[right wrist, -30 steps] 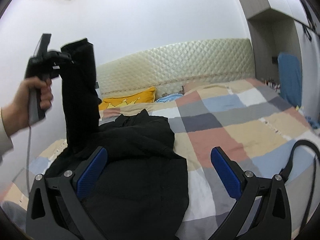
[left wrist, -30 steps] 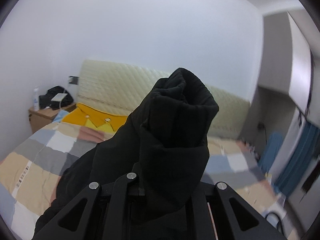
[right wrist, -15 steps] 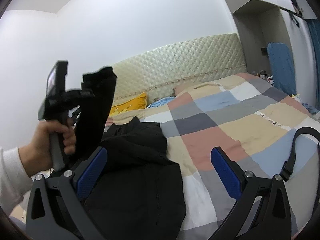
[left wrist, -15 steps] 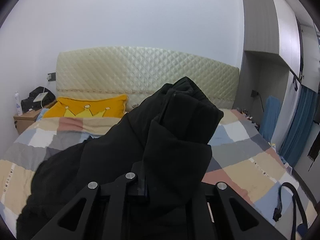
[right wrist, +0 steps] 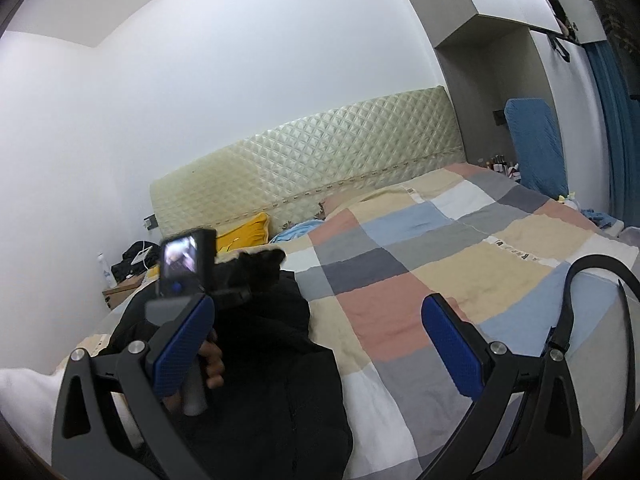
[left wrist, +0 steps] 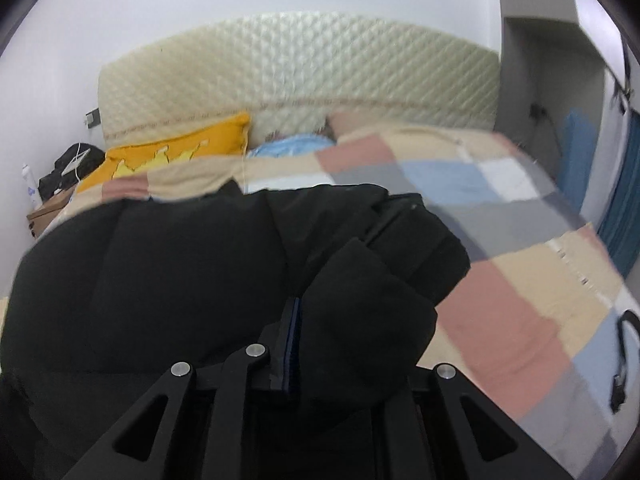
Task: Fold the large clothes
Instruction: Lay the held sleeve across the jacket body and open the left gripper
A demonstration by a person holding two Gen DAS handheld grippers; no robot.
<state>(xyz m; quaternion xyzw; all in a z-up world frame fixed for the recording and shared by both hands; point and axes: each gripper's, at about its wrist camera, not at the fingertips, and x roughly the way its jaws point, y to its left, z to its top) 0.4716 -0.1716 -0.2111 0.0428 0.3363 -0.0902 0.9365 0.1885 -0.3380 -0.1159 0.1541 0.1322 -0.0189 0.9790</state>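
Observation:
A large black jacket (left wrist: 160,280) lies on the checked quilt (left wrist: 500,280) of a bed. My left gripper (left wrist: 316,332) has the jacket's sleeve (left wrist: 360,320) between its jaws, low over the jacket's body. The jaws are opening, and the cuff still bunches against the blue pad (left wrist: 290,344); the other pad is hidden under cloth. In the right wrist view the left gripper (right wrist: 240,280), held by a person's hand (right wrist: 208,360), carries the sleeve end (right wrist: 262,262) just above the jacket (right wrist: 280,380). My right gripper (right wrist: 316,344) stands wide open over the jacket's near edge, with nothing held.
A yellow pillow (left wrist: 176,156) and a padded headboard (left wrist: 300,72) are at the bed's far end. A nightstand (left wrist: 44,208) with dark items stands left. A black strap (right wrist: 600,292) lies at the quilt's right edge. Blue curtains (right wrist: 616,120) hang at the right.
The left gripper has come down with the sleeve, from held high above the bed to low over the jacket's body. The right gripper has stayed put and open.

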